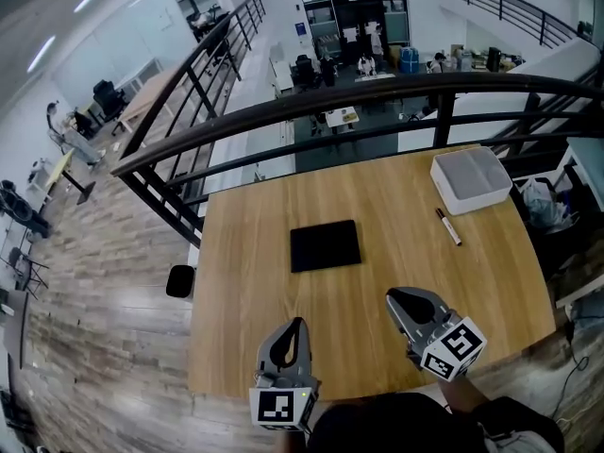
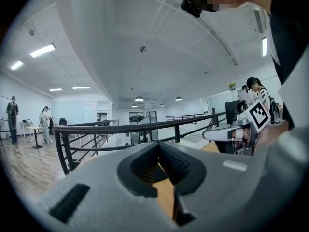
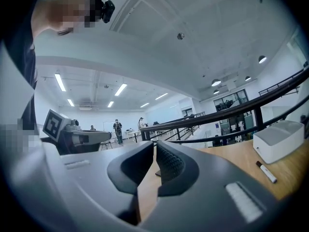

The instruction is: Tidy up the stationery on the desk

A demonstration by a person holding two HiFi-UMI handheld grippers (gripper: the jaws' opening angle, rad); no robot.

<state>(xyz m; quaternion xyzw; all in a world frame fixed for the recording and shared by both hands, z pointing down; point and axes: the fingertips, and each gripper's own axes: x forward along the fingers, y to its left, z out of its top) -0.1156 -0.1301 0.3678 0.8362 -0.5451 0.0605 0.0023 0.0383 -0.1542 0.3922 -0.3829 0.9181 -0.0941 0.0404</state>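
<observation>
Stationery on the desk [image 1: 245, 281]: one marker [image 1: 448, 226] and one flat black pad [image 1: 326, 245], both loose on the wood and well apart. The marker lies just beside the white box [image 1: 462, 206] at the far right corner; I can't tell if they touch. The pad sits mid-desk, ahead of both grippers.

Hard to read:
- Black pad: no surface detail, so it could be a notebook, a tablet or a mat.
- White box: the head view shows a grey top face inside a white rim. That could be a lid or an open tray. The right gripper view shows only its side wall, so I can't tell what is in it.
- The left gripper view shows no stationery. The gripper's own body blocks the desk, and only a strip of wood shows through the jaws.
- The person is cut off at the bottom edge of the head view.
- Dark object [image 1: 179, 281] on the floor left of the desk: can't identify it.

Grippers:
- Left gripper [image 1: 295, 331]: jaws closed, ribbed pads together, nothing between them.
- Right gripper [image 1: 404, 302]: jaws closed too, and empty.
- Both are over the near edge of the desk, pointing toward the far side and the railing [image 1: 330, 102].
</observation>
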